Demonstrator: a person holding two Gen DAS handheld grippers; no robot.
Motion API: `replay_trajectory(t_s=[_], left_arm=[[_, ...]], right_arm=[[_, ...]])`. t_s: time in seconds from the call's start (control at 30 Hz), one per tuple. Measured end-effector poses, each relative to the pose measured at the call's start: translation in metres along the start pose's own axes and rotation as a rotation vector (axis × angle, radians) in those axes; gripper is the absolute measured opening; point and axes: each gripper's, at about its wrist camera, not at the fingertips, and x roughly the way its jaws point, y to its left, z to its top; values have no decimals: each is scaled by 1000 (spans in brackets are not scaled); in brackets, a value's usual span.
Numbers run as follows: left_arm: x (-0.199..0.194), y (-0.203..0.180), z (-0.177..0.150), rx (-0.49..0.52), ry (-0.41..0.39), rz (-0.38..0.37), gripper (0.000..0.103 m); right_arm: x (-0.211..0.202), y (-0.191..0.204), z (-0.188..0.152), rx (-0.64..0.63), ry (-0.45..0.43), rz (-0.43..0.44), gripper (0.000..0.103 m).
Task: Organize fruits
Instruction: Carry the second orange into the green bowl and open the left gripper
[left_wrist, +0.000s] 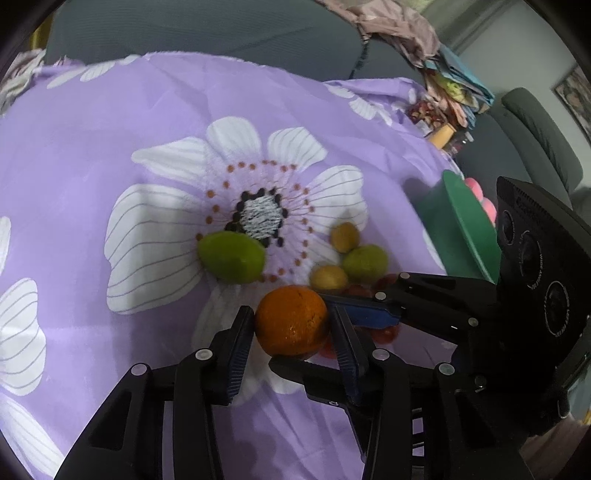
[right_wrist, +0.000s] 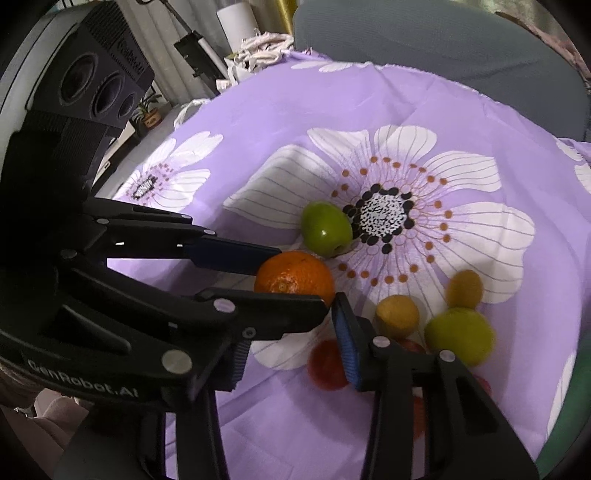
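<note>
Both claws are matte black plastic linkages with round silver rivets at the joints. The left claw (left_wrist: 291, 332) fills the lower middle of its own view, its fingers (left_wrist: 238, 350) lined with ribbed blue pads. The right claw (right_wrist: 291, 350) looks the same. At lower left of the right view, white "GenRobot.AI" lettering marks the left claw; its black camera block at upper left carries three round lenses.

Both wrist views look steeply down, close over the orange (left_wrist: 291, 320) (right_wrist: 295, 277). Left view sits just left of it, facing the green bowl (left_wrist: 465, 229). Right view sits just right. Shared: orange, green fruits beyond it, purple floral cloth (left_wrist: 110, 140) (right_wrist: 369, 99).
</note>
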Motion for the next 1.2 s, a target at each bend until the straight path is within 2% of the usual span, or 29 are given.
replay_trajectory(t_s=[0.2, 0.57, 0.83, 1.2], left_arm=[[-9, -33, -5, 74, -17, 8, 43], [0, -99, -12, 222, 11, 34, 43], [10, -153, -1, 341, 6, 31, 43], [35, -228, 28, 494, 0, -14, 43]], right_arm=[[-31, 0, -18, 42, -75, -14, 42], [-76, -9, -64, 125, -177, -67, 42], [-114, -34, -87, 189, -266, -111, 42], [-172, -88, -111, 281, -389, -207, 42]])
